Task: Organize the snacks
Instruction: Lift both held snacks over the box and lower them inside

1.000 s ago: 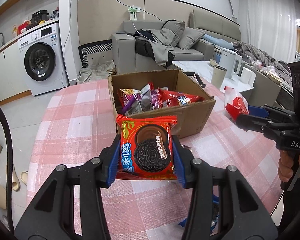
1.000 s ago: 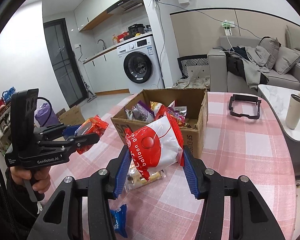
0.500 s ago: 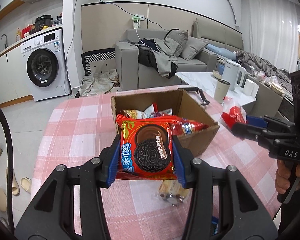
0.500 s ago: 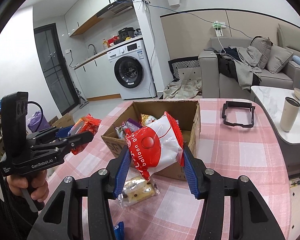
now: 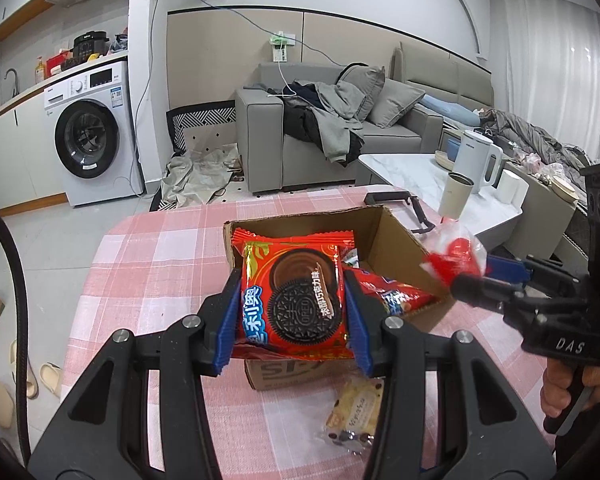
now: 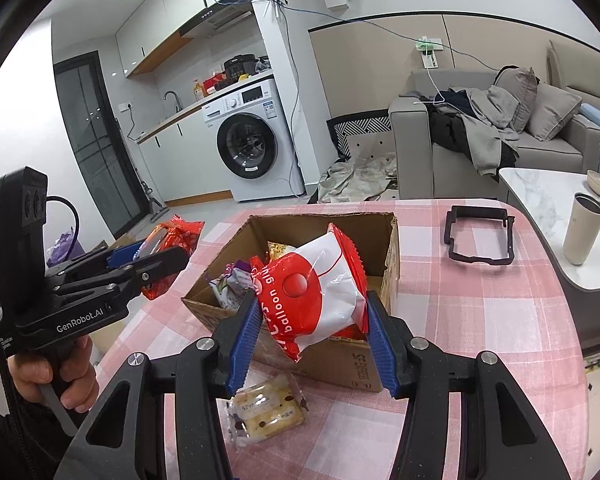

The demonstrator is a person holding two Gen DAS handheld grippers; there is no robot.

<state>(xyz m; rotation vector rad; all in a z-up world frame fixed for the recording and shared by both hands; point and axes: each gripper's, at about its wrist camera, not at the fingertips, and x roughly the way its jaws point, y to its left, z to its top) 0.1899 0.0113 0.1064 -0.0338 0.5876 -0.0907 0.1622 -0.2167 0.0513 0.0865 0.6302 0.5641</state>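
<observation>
The left claw [image 5: 291, 312] is clamped on a red Oreo packet [image 5: 294, 300] held over the cardboard box [image 6: 376, 356], which holds several snack packs. The right claw [image 6: 310, 332] grips a red-and-white balloon-gum bag [image 6: 316, 296] above the same box. A biscuit pack [image 6: 266, 408] lies on the pink checked tabletop [image 6: 480, 320].

Glossy printed film is seen on the red cookie packet [image 5: 292, 300] and the red-and-white snack bag [image 6: 312, 296]. The box [image 6: 392, 240] is made of matt brown corrugated cardboard. The bench [image 6: 480, 320] is covered by a pink checked cloth. Ribbed blue pads [image 6: 244, 340] are fitted on matt black plastic jaws.
</observation>
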